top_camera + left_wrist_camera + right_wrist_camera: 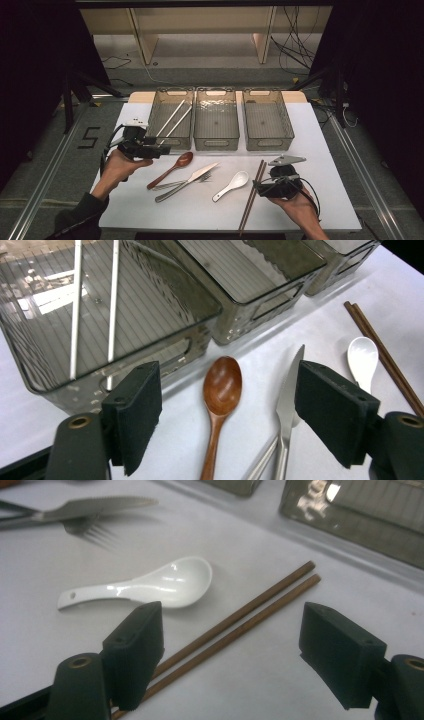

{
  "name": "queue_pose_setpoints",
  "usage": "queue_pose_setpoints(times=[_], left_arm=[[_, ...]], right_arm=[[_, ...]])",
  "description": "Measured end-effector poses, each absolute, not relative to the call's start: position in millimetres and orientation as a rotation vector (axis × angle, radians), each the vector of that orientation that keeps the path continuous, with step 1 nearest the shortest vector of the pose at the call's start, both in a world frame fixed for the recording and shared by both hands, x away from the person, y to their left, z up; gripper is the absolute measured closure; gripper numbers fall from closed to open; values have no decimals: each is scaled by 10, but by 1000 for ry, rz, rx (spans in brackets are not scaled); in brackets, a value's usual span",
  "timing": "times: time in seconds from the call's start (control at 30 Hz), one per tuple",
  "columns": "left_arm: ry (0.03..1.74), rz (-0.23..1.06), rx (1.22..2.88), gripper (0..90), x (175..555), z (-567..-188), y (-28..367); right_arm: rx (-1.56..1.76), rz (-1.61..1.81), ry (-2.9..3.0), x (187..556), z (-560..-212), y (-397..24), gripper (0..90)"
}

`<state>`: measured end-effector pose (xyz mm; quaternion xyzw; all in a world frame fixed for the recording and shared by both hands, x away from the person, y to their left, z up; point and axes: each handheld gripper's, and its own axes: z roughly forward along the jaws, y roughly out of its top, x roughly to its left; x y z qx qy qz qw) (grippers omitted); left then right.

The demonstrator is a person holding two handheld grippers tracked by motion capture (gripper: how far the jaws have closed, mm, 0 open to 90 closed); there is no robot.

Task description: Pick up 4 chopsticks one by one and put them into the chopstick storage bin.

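Item, sorting of cutlery into bins, as I read it from my station: my left gripper (162, 150) hangs just in front of the left bin (156, 131), jaws wide apart and holding nothing; in the left gripper view the wooden spoon (221, 390) lies on the table between the pads, untouched; my right gripper (256, 188) sits low at the brown chopsticks (235, 622), jaws likewise wide and empty, the pair lying on the table between them, one pad close over the sticks, contact not certain. Step in hand, by my judgement: a pick of the wooden spoon on the left, of the chopsticks on the right; to do it well I would bring the left jaws down square across the spoon's thin handle rather than its bowl, clear of the knife (192, 180) just beside it; on the right, I would close across both sticks together near their middle so that neither rolls away. Count: bins, three, in a row at the far edge of the white table (325, 200); white chopsticks (174, 120), two, already leaning in the left bin; middle bin (216, 142) and right bin (267, 142), bare; brown chopsticks, two; wooden spoon, one; white ceramic spoon (233, 184), one; knife, one; fork (172, 186), one, crossed under the knife.
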<state>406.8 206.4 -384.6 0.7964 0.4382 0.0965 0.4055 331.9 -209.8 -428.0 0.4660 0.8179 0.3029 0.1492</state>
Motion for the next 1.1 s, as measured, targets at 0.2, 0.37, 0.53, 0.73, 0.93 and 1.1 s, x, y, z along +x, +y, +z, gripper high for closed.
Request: queue_pose_setpoints(times=[0.2, 0.37, 0.53, 0.73, 0.93, 1.1], left_arm=[[1075, 250, 1993, 254, 3912, -3909, 2058], [1029, 270, 2002, 243, 3801, -3930, 2021], [1007, 269, 2001, 226, 3743, -3941, 2014], [1008, 288, 2016, 221, 3706, -3971, 2025], [1011, 294, 2022, 221, 3662, -3980, 2037], [1017, 295, 2016, 221, 3641, -3980, 2041]], right_arm=[[1334, 762, 2420, 3320, -4363, -1975, 282], [1341, 716, 2443, 3329, -4408, -1935, 282], [1354, 687, 2458, 3345, -4438, -1935, 282], [1351, 653, 2480, 3359, -4475, -1924, 281], [1353, 621, 2502, 3366, -4500, -1903, 282], [1372, 600, 2509, 3385, -4530, -1912, 282]])
